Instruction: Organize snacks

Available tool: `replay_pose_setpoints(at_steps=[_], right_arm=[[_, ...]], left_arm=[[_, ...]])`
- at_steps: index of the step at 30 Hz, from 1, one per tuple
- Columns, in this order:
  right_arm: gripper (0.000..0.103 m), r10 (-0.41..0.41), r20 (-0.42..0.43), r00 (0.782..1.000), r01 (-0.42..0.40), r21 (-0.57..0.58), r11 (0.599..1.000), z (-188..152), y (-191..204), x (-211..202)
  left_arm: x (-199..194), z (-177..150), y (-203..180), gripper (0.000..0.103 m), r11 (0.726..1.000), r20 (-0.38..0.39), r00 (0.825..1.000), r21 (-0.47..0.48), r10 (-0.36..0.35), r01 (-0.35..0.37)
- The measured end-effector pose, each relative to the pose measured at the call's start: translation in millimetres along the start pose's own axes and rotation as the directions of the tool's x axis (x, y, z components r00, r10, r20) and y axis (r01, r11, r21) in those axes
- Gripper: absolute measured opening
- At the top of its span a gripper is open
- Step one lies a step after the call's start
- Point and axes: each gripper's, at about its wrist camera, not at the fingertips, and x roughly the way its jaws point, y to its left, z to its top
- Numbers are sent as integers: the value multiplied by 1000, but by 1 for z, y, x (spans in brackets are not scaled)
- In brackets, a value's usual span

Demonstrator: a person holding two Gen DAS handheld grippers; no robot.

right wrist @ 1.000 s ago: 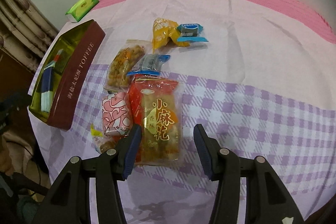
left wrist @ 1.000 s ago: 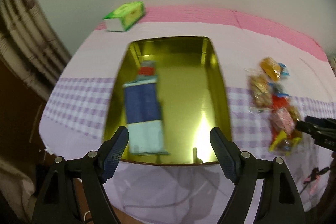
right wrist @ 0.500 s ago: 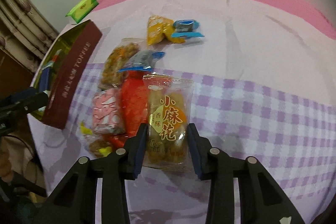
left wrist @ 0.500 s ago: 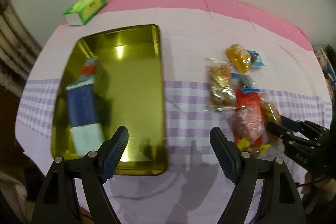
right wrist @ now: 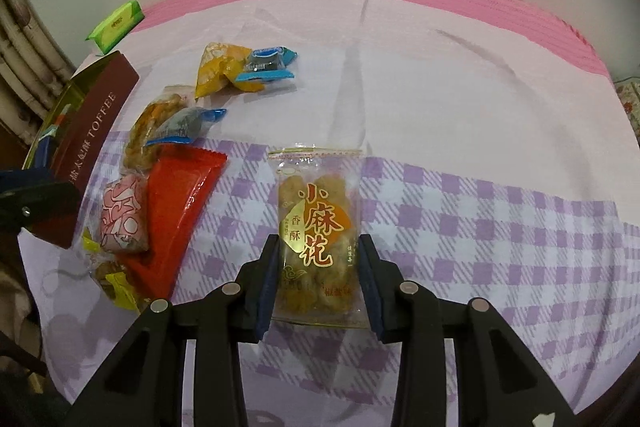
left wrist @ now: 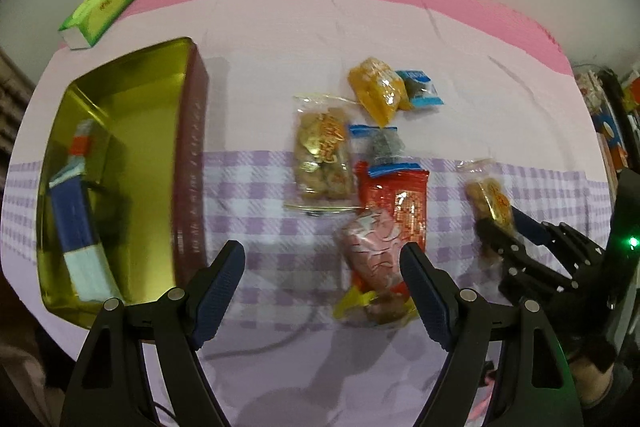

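Right gripper (right wrist: pixel 318 281) clamps 小麻花 packet (right wrist: pixel 316 227); tin (right wrist: pixel 94 143) reads TOFFEE

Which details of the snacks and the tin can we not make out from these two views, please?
- Yellow-wrapped snack: left wrist view, mostly covered by the pink packet and the left gripper; contents unclear.
- Tin interior: right wrist view, hidden by its own wall.
- Tin lettering: left wrist view, blurred.
- Twist-snack packet in the right gripper: its small print is unreadable in both views.

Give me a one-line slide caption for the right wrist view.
Right gripper clamps a clear fried-dough twist packet above the checked tablecloth, remaining snacks piled beside the toffee tin.
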Motion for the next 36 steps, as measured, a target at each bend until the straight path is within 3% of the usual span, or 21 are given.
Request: replay_pose_setpoints(at_steps=[10,17,19,24,29,36], right_arm=[[37,56,-3,998,-56,18,998,4,-6,0],[40,69,-8,998,-69,26,997,5,-8,0],[40,72,-11,997,-72,25,997,5,-9,-1],[41,72,-13,997,-71,28,997,6,-7,-1],[42,66,-11,998,-66,21,998,6,-5,-1],[45,48,-9,999,-48,3,999,5,1,0]], left_arm=[[28,11,-17,80,999,-98,995,-39,25,-29],[45,17,-27,80,997,-118,990,-5,75,-76],[47,19,-25,75,997,-112,991,7,71,-71],[50,27,-23,39,999,-112,993,38,38,-34],[45,29,-24,31,997,-79,996,69,30,-24],[28,27,-16,29,996,-41,999,88,22,-19]])
